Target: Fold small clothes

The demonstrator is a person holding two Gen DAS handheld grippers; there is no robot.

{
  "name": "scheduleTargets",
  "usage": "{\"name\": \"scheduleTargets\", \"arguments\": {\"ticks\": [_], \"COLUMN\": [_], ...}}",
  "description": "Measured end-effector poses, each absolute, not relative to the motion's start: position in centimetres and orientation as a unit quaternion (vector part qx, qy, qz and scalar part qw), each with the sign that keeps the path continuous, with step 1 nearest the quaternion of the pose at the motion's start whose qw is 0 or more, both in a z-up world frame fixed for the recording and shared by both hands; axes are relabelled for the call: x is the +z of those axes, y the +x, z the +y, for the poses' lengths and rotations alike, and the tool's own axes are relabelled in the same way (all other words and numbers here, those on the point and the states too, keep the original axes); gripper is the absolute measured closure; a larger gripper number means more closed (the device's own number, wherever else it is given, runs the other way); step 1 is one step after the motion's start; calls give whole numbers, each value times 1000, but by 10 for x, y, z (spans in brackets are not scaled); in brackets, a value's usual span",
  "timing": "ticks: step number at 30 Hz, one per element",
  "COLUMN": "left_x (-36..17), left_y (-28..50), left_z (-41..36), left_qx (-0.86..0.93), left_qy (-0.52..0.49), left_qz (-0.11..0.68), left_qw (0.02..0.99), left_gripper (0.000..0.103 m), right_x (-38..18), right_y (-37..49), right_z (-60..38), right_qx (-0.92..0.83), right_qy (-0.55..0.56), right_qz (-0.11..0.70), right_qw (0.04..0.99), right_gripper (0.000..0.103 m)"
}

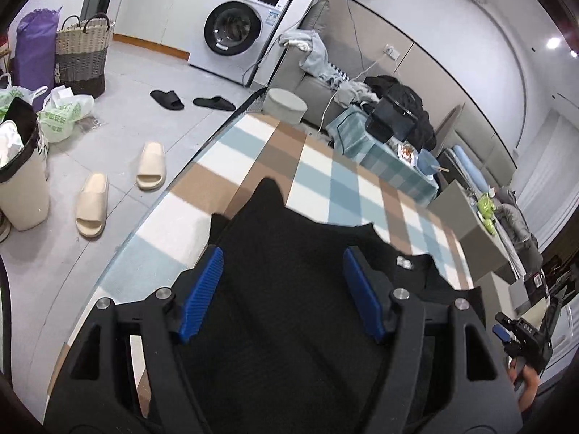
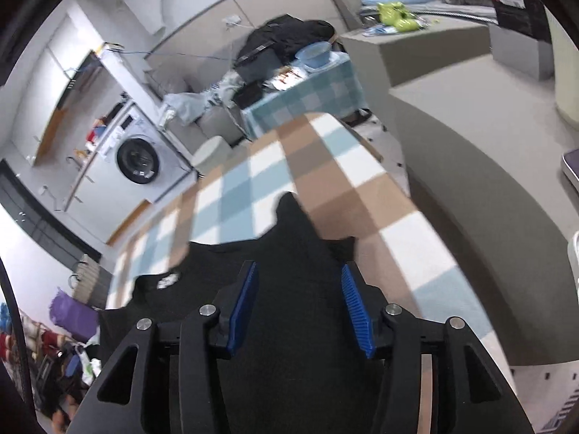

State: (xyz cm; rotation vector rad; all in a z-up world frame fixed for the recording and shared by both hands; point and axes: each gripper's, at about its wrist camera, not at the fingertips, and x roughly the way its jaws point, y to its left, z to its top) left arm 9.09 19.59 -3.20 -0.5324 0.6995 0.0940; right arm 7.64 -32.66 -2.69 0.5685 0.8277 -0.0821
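Your black garment (image 1: pixel 289 253) runs out of sight beneath both tools, its near edge hidden. Your left gripper (image 1: pixel 282 289) and right gripper (image 2: pixel 300 307) hang spread wide over the garment on the checked cloth (image 1: pixel 325 173), clasping nothing; contact cannot be judged.

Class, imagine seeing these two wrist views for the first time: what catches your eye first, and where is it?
The black garment spread on the checked tablecloth fills the foreground, with both the left gripper and the right gripper open above it. Behind, a white washing machine stands by the wall, and cream slippers lie on the floor.
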Motion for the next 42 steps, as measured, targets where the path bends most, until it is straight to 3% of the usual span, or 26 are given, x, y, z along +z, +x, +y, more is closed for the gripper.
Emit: {"name": "scheduleTargets", "arguments": {"ticks": [19,20,24,25,29,39,42], "left_x": [-51,-53,-53,-52,-54,-66,-71], "left_y": [107,107,107,108,108,114,118], "left_z": [165,164,162,162,162,179,185], "left_qx": [18,17,16,16,24,54,73], "left_qy": [-191,-190,-188,-188,-180,-175,-163], "left_qz": [389,390,391,392,392,411,418], "left_qw": [901,901,901,900,902,893,891], "left_gripper": [38,37,37,37,37,37,38], "right_x": [-55,-56,-56,-51,-17,-46,-47], "right_y": [146,146,148,146,119,139,133], "right_z": [-295,-294,-292,-293,-313,-317,-316], "right_qx": [-46,-47,-37,-26,5,-61,-54], "right_qy": [137,131,115,120,189,193,195], "right_qz": [455,453,446,432,308,391,393], "right_qw": [879,880,887,894,932,898,897], "right_gripper": [56,59,97,98,98,93,85]}}
